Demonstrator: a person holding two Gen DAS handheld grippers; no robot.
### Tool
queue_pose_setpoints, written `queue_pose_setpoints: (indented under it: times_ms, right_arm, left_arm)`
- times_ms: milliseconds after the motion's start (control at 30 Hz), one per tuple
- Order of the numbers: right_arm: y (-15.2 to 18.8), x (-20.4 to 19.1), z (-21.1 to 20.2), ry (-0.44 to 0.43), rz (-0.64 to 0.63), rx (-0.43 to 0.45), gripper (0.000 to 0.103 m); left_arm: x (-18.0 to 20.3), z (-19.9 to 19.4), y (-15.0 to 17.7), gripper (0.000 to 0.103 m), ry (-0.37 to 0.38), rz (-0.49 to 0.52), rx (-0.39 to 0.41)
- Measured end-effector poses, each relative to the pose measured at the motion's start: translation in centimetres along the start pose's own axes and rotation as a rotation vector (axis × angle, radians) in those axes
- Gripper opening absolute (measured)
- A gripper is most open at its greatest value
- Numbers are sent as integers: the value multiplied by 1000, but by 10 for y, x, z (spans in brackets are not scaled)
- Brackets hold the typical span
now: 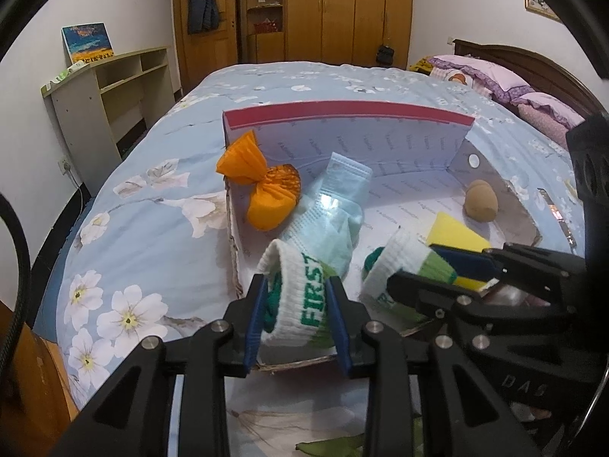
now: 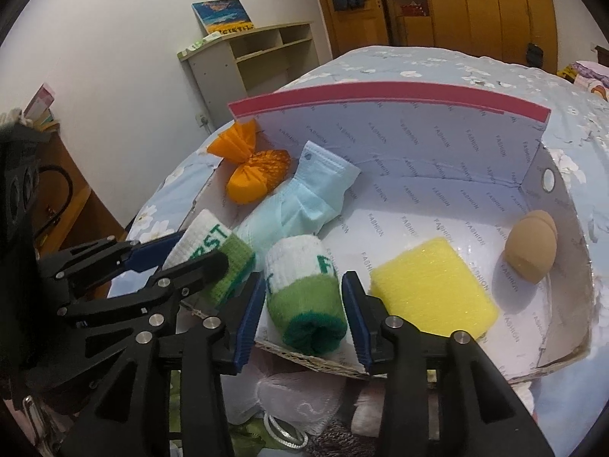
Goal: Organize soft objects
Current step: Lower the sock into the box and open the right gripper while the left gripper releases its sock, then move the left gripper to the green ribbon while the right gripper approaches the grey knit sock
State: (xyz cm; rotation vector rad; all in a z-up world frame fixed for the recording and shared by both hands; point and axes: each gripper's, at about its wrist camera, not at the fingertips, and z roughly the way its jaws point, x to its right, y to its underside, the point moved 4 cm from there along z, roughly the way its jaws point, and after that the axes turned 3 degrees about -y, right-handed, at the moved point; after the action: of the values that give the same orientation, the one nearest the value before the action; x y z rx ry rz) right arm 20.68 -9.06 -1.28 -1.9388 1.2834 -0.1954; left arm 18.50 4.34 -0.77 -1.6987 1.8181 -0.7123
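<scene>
An open white cardboard box with a red rim lies on the bed. My left gripper is shut on a rolled white-and-green sock, held tilted over the box's near left corner. My right gripper is open around a second rolled sock, which rests on the box floor with small gaps to the pads. Inside the box also lie an orange mesh scrubber, a blue face mask, a yellow sponge and a beige egg-shaped sponge.
The bed's blue flowered quilt surrounds the box. Pink pillows lie at the right. A cream shelf unit stands by the left wall and a wooden wardrobe behind. White mesh fabric and other soft things lie under my right gripper.
</scene>
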Motion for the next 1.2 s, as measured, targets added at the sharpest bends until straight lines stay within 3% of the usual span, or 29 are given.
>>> queue_pose_setpoints:
  times_ms: [800, 1200]
  right_arm:
    - [-1, 3, -42, -3, 12, 83, 48]
    - [12, 6, -73, 16, 6, 98, 48]
  left_arm:
    - [15, -33, -2, 34, 28, 15, 38]
    - [24, -49, 13, 34, 60, 13, 24]
